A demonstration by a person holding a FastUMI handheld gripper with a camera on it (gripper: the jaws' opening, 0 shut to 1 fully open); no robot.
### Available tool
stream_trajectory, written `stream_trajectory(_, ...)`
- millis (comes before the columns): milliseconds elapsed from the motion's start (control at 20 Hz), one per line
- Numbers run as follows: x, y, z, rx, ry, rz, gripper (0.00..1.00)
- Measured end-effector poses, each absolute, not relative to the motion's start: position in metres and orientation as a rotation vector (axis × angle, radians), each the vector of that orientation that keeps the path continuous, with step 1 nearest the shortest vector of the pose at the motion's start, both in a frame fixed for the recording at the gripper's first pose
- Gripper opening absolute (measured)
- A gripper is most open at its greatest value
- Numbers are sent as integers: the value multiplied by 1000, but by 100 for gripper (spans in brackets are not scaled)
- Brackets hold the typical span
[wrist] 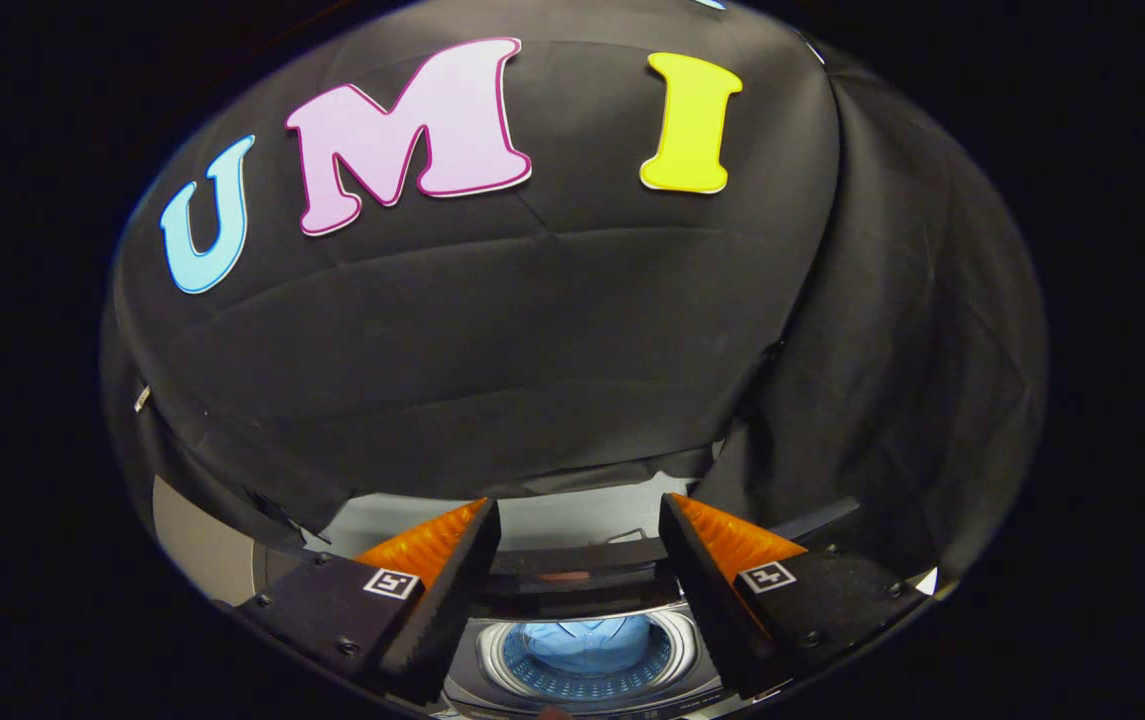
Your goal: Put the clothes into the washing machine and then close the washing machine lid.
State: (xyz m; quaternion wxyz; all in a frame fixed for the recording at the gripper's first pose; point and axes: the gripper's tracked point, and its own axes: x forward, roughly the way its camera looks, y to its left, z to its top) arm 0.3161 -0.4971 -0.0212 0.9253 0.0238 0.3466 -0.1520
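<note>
A: How is the gripper (580, 520) being held at this moment?

B: It is being held with its two fingers (452, 580) spread well apart, and nothing is being pressed between them. A wide gap is being left open, through which the scene beyond is being seen.

A: And where is the washing machine (587, 690) being seen?

B: It is being seen low down, between the fingers and below them. Its round drum opening (587, 650) is being looked into from above, ringed by a pale rim.

A: Where are the clothes being shown?

B: A light blue garment (582, 640) is being shown lying inside the drum, framed by the opening. It is not being touched by either finger.

A: Is the lid being shown?

B: A dark panel (577, 570) is being seen standing behind the drum opening, between the fingertips; whether it is the raised lid cannot be told for certain. The opening itself is being left uncovered.

A: What is being seen beyond all that?

B: The black cloth wall (532, 330) of the booth is being seen hanging behind the machine.
</note>
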Motion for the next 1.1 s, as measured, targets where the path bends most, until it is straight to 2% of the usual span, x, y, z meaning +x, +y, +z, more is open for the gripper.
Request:
stream_trajectory(150, 318, -496, -32, -40, 731, -286, 100)
stream_trajectory(650, 308, -498, -32, -49, 725, -332, 100)
stream_trajectory(1100, 260, -491, -31, -57, 683, -335, 100)
